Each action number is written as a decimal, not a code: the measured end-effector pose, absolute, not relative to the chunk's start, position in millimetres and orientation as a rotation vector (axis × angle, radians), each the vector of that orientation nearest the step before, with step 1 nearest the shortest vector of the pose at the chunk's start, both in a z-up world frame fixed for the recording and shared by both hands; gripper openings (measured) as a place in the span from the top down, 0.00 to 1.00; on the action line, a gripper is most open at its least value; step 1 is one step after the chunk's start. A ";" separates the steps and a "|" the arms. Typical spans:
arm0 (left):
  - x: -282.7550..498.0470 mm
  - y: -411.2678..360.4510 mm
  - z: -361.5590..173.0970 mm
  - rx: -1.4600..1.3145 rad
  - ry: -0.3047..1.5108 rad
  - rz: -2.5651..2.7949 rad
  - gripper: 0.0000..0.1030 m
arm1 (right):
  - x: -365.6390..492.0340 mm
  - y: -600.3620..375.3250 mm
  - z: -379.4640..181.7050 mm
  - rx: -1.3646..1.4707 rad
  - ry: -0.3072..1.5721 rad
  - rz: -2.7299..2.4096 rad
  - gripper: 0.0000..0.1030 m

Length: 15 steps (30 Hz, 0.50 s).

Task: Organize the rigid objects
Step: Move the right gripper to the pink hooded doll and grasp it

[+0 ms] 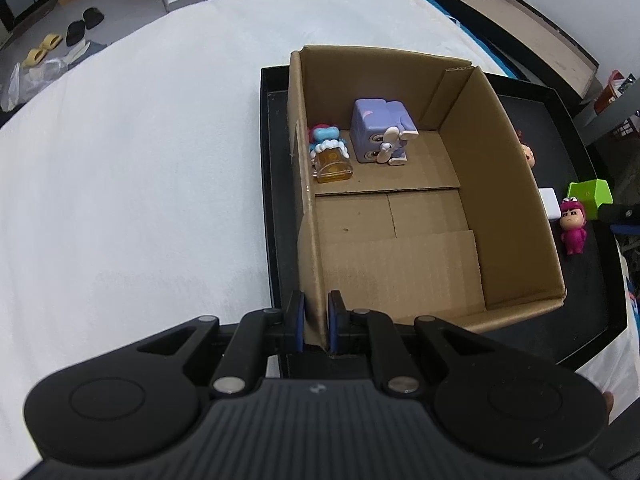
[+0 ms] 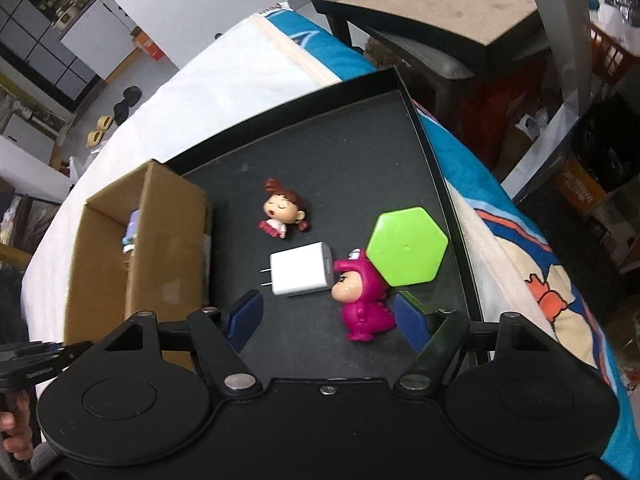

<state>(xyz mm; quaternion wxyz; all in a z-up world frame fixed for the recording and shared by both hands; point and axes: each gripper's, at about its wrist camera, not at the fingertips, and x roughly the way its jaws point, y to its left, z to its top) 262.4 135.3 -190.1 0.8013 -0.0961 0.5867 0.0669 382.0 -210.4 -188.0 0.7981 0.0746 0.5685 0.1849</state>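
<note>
An open cardboard box (image 1: 500, 184) stands on a black tray (image 1: 276, 200). Inside it are a purple block toy (image 1: 380, 132) and a small figure on a yellow bottle (image 1: 330, 156). My left gripper (image 1: 316, 324) is shut on the box's near left corner wall. In the right wrist view, my right gripper (image 2: 328, 316) is open above the tray (image 2: 320, 152), with a pink figurine (image 2: 364, 304) between its fingers. A white charger (image 2: 300, 274), a green hexagonal box (image 2: 406, 246) and a brown-haired figurine (image 2: 284, 210) lie just beyond. The box (image 2: 160, 256) is to the left.
The tray rests on a white bed cover (image 1: 140, 160). A dark table (image 2: 436, 4) stands beyond the bed, with shelves and clutter to the right. Shoes and slippers (image 1: 64, 40) lie on the floor far left.
</note>
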 end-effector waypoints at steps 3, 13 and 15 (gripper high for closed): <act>263.5 136.5 -191.5 -0.215 1.267 0.146 0.89 | 381.3 -212.0 -202.0 0.130 1.203 0.388 0.31; 269.3 132.8 -192.2 -0.183 1.303 0.163 0.89 | 386.2 -208.0 -218.6 0.070 1.180 0.418 0.34; 269.7 132.9 -193.0 -0.186 1.308 0.170 0.89 | 389.4 -207.4 -224.7 0.065 1.193 0.416 0.37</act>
